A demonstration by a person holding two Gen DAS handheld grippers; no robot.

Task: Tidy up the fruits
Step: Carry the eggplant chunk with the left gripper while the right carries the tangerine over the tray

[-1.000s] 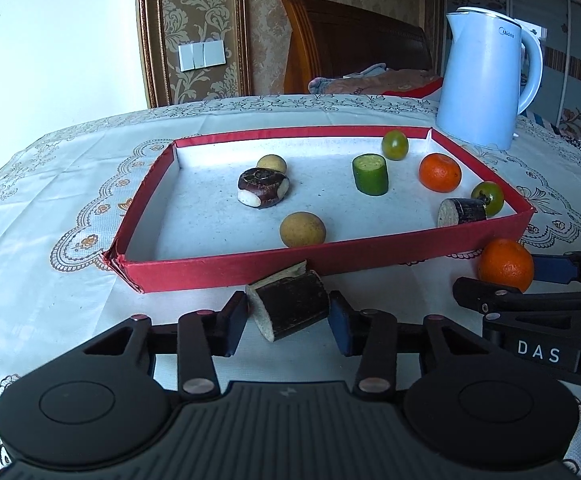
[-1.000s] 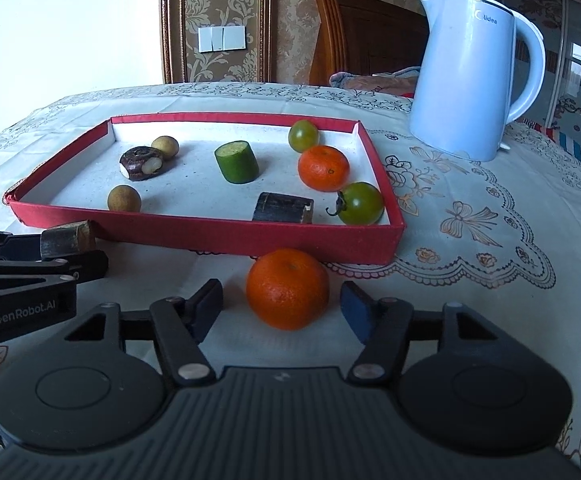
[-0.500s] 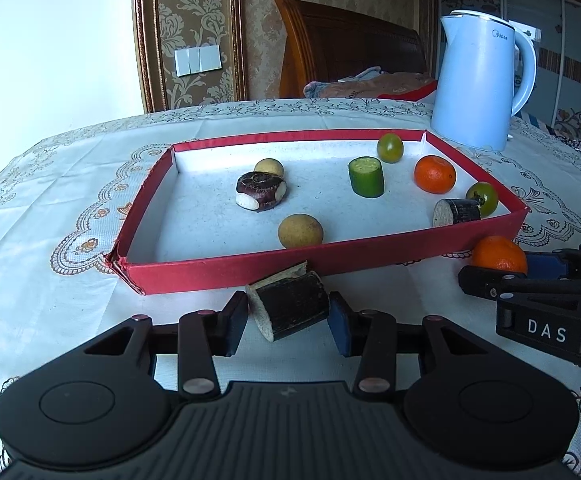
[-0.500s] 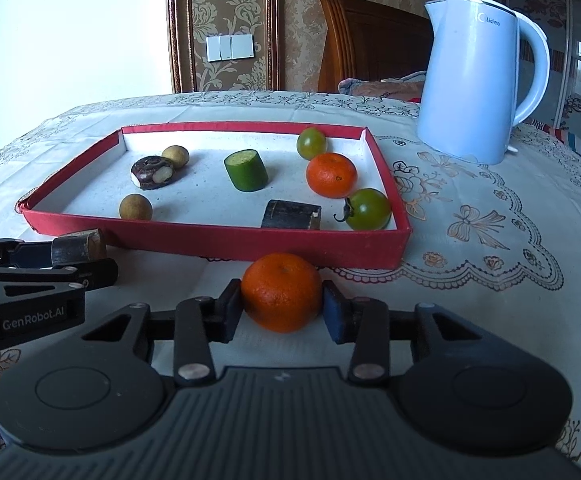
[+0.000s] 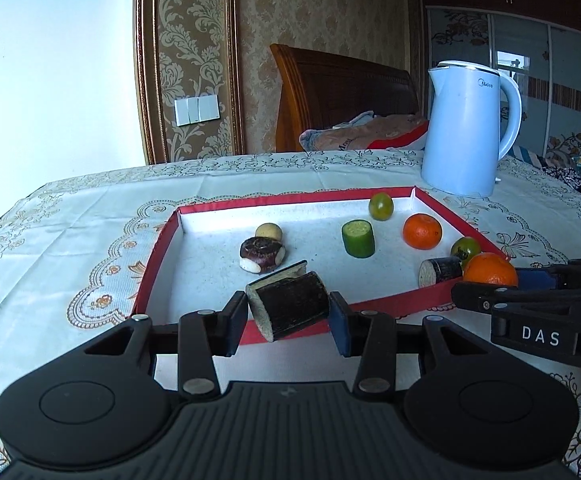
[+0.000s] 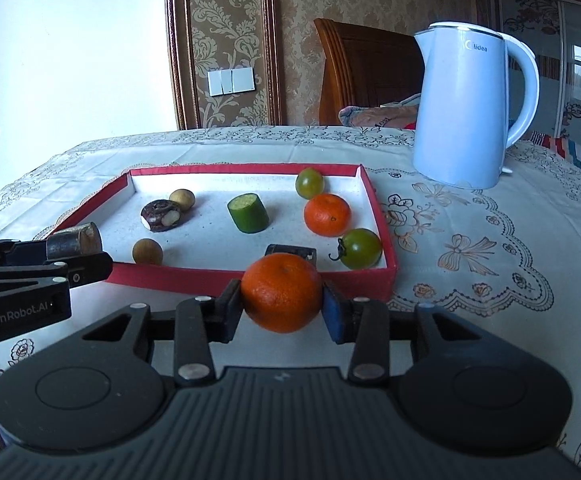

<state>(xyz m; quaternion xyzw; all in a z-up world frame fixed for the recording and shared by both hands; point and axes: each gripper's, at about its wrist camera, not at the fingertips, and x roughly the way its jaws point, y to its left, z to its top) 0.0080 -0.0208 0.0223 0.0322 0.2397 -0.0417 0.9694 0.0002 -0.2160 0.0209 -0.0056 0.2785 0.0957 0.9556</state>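
Both raised since: sugarcane chunk [image 5: 288,305] pinched in L tool [image 5: 288,320], orange [image 6: 282,292] in R tool [image 6: 282,314].

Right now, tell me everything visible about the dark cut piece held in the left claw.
The dark cut piece is a short cylinder, like a section of sugarcane, with near-black glossy skin and pale, fibrous cut ends. It sits tilted between the pads of the left claw, which is shut on its sides. It is held in the air over the near wall of the red tray, touching nothing but the pads. The right wrist view shows it end-on.
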